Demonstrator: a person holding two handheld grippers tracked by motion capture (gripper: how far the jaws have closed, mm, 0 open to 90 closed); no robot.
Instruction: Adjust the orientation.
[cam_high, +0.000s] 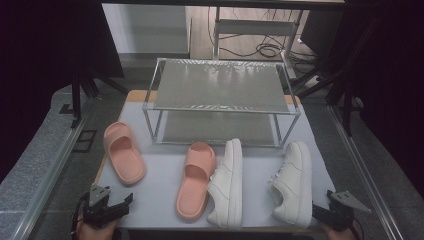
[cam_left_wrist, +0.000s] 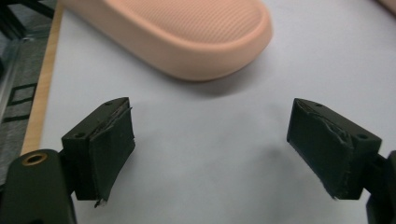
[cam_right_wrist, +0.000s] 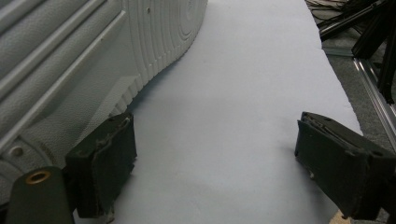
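We see two ribbed pink foam slides, one (cam_high: 123, 157) at centre left near our left gripper (cam_high: 125, 202), one (cam_high: 196, 179) mid-frame. Two white leather sneakers (cam_high: 227, 184) (cam_high: 293, 182) lie lower right, the nearer beside our right gripper (cam_high: 316, 212). Both grippers gape, released, empty. The two-shelf mesh rack (cam_high: 220, 85) on the white table (cam_high: 155, 195) holds nothing.

Open mat along the near edge, shoes crowding the middle

The left gripper (cam_high: 120, 202) has bare mat (cam_high: 150, 197) ahead of its spread jaws, with the left pink slide (cam_high: 123, 152) just beyond and a free lane between it and the second pink slide (cam_high: 196, 180). That slide touches the left white sneaker (cam_high: 227, 182), leaving no gap there. The right gripper (cam_high: 320, 212) sits just beside the right white sneaker (cam_high: 292, 182); a strip between the sneakers is free. The rack (cam_high: 220, 102) blocks the far side.
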